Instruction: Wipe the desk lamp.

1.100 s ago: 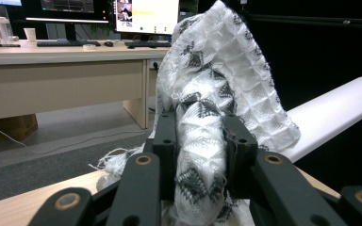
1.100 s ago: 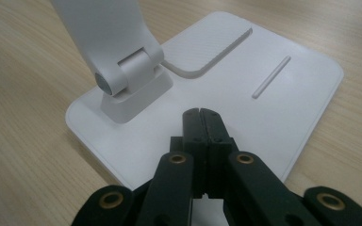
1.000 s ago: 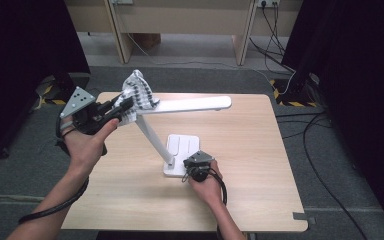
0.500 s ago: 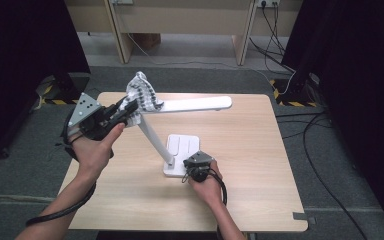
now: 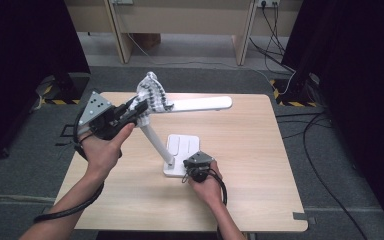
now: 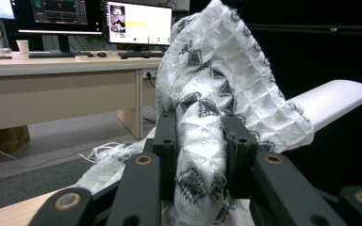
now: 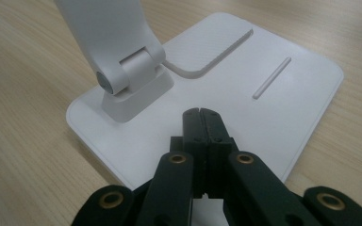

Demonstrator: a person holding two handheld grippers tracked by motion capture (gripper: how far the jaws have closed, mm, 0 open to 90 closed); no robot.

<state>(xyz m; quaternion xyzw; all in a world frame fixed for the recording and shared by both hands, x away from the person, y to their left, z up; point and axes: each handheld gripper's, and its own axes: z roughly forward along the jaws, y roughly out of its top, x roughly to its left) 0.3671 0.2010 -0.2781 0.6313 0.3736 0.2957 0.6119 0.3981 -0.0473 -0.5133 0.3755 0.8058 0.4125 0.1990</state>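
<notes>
Cloth [image 5: 152, 92], white with a grey pattern, drapes over the elbow of the white desk lamp [image 5: 200, 104] at upper centre of the high view. The left gripper [image 5: 139, 107] has its jaws clamped on a fold of it (bunched between them). Lower centre, the right gripper [image 5: 192, 167] presses its jaws, closed together, onto the lamp base [image 7: 283, 103] on the desk [image 5: 260, 170].
</notes>
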